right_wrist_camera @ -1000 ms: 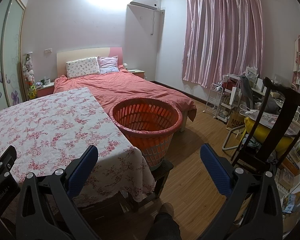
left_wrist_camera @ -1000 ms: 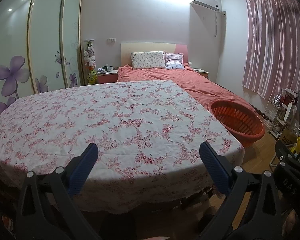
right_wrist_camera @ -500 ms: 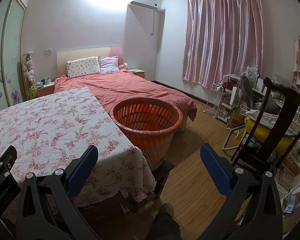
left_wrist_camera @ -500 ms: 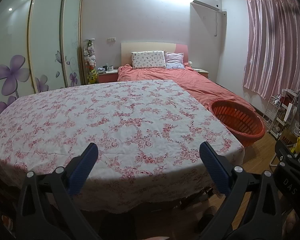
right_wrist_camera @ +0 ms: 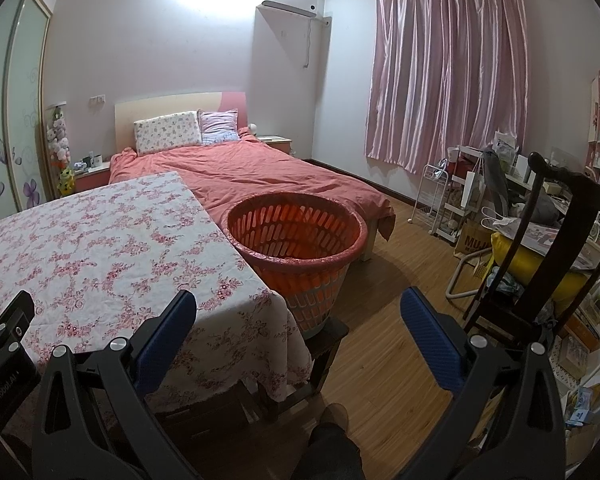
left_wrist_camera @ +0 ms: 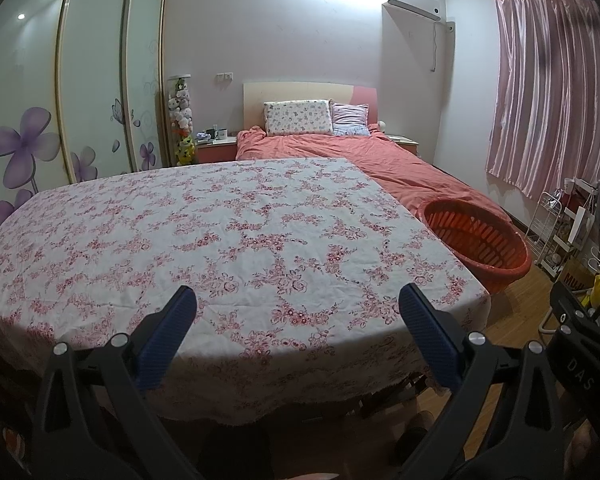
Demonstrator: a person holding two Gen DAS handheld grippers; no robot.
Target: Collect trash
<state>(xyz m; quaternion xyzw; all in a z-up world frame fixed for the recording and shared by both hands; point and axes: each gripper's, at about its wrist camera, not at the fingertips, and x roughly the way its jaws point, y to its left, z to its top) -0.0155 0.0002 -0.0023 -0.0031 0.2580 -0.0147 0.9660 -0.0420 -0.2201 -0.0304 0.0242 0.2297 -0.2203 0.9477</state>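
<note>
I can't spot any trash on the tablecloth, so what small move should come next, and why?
Probably pan both grippers to look elsewhere: the tablecloth shows nothing on it, the orange basket looks empty, and the left gripper and right gripper are open, holding nothing.

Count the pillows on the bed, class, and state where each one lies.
2. A floral pillow leans against the headboard on the wardrobe side; a pink striped pillow stands beside it, toward the curtain. Others could be hidden behind them.
</note>
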